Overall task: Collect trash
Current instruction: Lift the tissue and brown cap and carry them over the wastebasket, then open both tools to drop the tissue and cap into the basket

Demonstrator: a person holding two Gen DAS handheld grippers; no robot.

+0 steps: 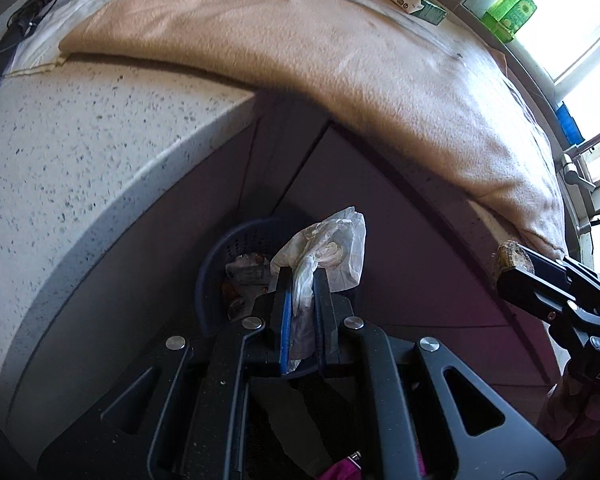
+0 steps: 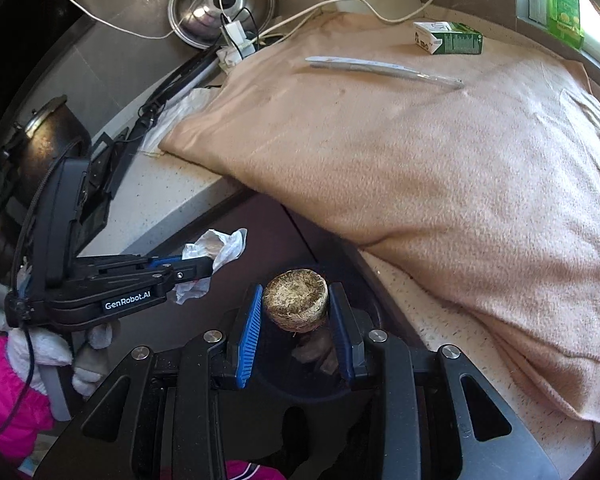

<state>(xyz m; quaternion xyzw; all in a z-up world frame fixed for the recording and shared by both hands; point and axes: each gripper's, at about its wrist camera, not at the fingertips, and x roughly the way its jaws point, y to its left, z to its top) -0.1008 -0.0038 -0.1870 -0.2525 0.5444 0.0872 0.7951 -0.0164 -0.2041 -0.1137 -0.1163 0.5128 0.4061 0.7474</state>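
My left gripper (image 1: 303, 270) is shut on a crumpled white plastic wrapper (image 1: 332, 248) and holds it above a dark blue trash basket (image 1: 220, 252) with trash inside, below the counter edge. The same gripper (image 2: 210, 268) and wrapper (image 2: 216, 248) show at the left of the right wrist view. My right gripper (image 2: 294, 292) is shut on a round brown fibrous lump (image 2: 296, 298), held off the counter's front edge; the lump also shows in the left wrist view (image 1: 514, 258). A clear plastic sleeve (image 2: 384, 68) and a green-white carton (image 2: 448, 38) lie on the beige cloth (image 2: 400, 160).
The speckled white countertop (image 1: 72, 152) overhangs dark purple cabinet doors (image 1: 380, 220). A steel lid (image 2: 220, 4), white cables (image 2: 340, 4) and a black pot (image 2: 48, 136) sit at the counter's back and left. A green bottle (image 1: 512, 12) stands at the window.
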